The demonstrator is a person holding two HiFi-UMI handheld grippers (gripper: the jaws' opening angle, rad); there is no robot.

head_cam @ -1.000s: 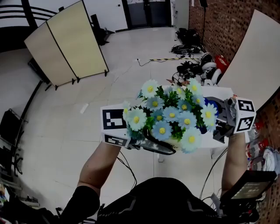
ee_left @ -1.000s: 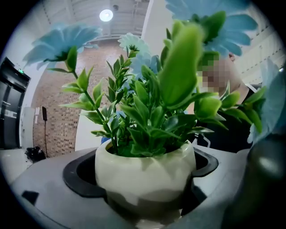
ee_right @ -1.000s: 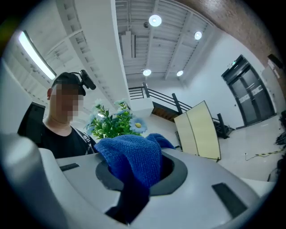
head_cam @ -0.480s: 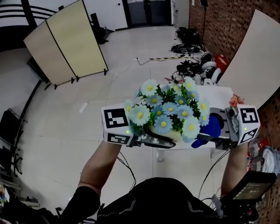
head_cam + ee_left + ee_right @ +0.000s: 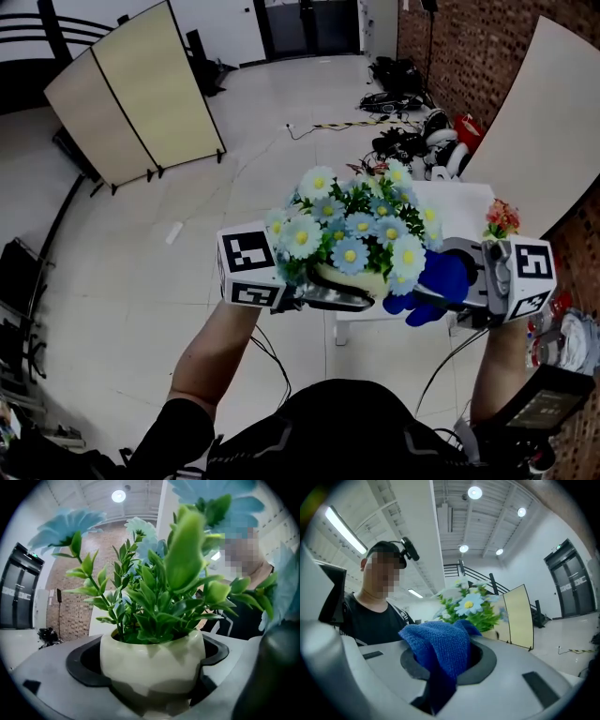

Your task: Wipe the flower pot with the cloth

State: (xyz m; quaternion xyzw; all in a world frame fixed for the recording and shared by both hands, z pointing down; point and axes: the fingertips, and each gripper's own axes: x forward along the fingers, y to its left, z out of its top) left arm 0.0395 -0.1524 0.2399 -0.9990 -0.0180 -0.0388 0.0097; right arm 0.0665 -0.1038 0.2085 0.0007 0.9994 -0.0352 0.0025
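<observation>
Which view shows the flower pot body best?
The left gripper view: the white flower pot fills the centre, clamped between the jaws, wall and rim clear. The head view shows only a sliver of it under the flowers. The right gripper view shows mainly flowers behind the blue cloth.

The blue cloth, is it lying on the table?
No, the right claw is shut on the blue cloth and holds it up near the flower pot.

Flower pot (image 5: 351, 278) mostly beneath flowers (image 5: 359, 228)
</observation>
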